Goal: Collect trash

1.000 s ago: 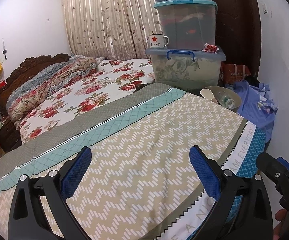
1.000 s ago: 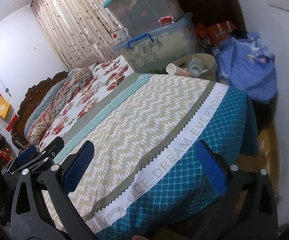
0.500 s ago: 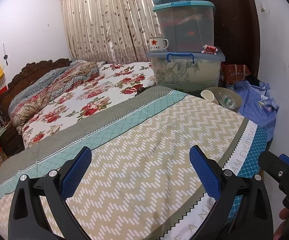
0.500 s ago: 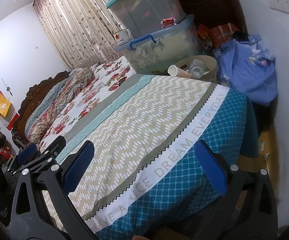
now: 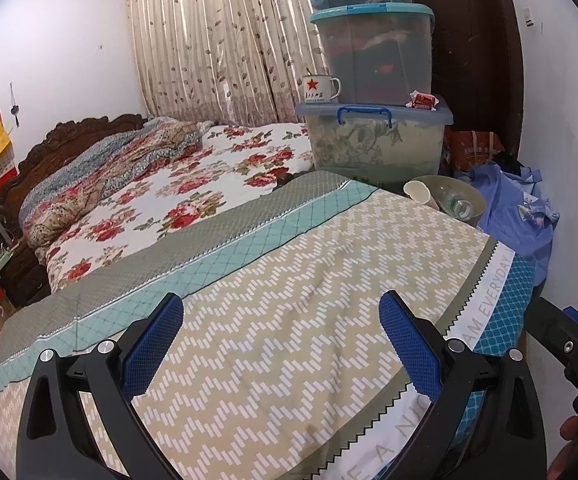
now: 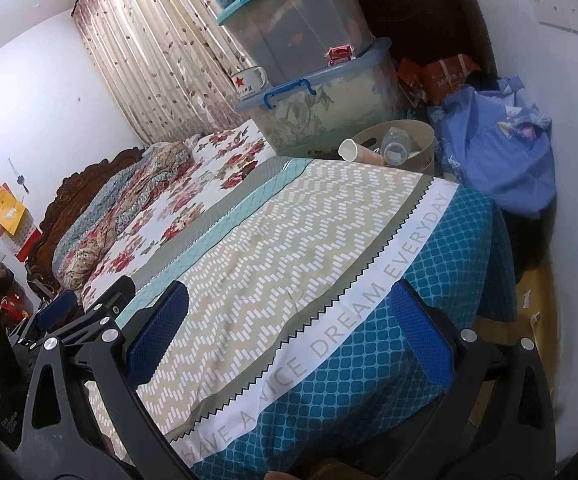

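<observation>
Hovering over the patterned bed (image 5: 289, 344), the left gripper (image 5: 281, 336) and right gripper (image 6: 289, 328) both gape, holding nothing. One beige round basket (image 6: 417, 130) past the bed's far corner holds one paper cup (image 6: 353, 150) and one clear plastic bottle (image 6: 395, 146); one red wrapper (image 5: 423, 100) lies on a storage bin (image 5: 377, 144). Reaching across risks tipping the basket.

Both wrist views low over bed (image 5: 289, 264) (image 6: 273, 232), facing stacked bins (image 5: 373, 60) (image 6: 309, 64)
</observation>
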{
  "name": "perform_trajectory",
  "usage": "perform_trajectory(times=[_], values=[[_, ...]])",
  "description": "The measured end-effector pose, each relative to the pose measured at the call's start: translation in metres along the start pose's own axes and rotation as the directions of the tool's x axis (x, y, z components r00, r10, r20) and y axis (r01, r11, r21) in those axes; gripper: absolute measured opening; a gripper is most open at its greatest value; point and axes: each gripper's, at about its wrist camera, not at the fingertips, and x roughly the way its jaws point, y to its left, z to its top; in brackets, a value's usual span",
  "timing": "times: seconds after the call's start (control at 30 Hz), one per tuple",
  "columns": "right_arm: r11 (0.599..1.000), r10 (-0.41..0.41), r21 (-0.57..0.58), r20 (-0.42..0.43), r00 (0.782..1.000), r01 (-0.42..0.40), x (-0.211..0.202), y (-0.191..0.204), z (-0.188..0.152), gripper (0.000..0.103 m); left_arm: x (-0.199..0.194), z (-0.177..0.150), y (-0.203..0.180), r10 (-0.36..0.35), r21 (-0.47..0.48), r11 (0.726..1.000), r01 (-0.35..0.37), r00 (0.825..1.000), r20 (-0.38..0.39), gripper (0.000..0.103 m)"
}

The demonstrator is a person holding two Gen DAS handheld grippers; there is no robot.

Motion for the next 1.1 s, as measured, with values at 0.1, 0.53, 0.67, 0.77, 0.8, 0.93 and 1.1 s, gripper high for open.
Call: perform_trajectory(times=[0.1,0.53,0.67,0.77,0.8,0.93,1.1], values=[[1.000,0.002,0.003,-0.007,1.000,-0.002,0.0014,-0.0009,0.0000,0.100,0.0027,-0.0010,0.0004,-0.006,0.001,1.000,0.006,1.000,-0.019,0.094],[1.000,0.007,0.000,-0.019,1.000,-0.007,0.0055,0.0009,-0.0011,0.100,0.0079,-0.0009,0.0039,-0.040,-0.013,0.999,0.039,0.998,-0.051,0.094],[1.000,0.007,-0.003,-0.020,1.000,-0.007,0.0067,0.0022,-0.0005,0.100,0.0084,-0.0011,0.0044,-0.044,-0.023,0.999,0.043,0.998,-0.050,0.094],[1.000,0.008,-0.003,-0.019,1.000,-0.008,0.0064,0.0026,-0.0010,0.100,0.0089,-0.0011,0.0039,-0.038,-0.025,0.999,0.037,0.998,-0.051,0.094],[1.000,0.009,-0.005,-0.019,1.000,-0.009,0.0069,0.0031,-0.0002,0.100,0.0093,-0.0010,0.0041,-0.037,-0.025,0.999,0.035,0.998,-0.052,0.094],[1.000,0.011,-0.009,-0.021,1.000,-0.011,0.0081,0.0039,0.0011,0.100,0.0107,-0.0012,0.0038,-0.023,-0.018,1.000,0.022,0.998,-0.055,0.094],[1.000,0.010,-0.009,-0.022,1.000,-0.010,0.0094,0.0041,0.0017,0.100,0.0090,-0.0012,0.0029,-0.010,-0.015,1.000,0.009,0.999,-0.050,0.094]])
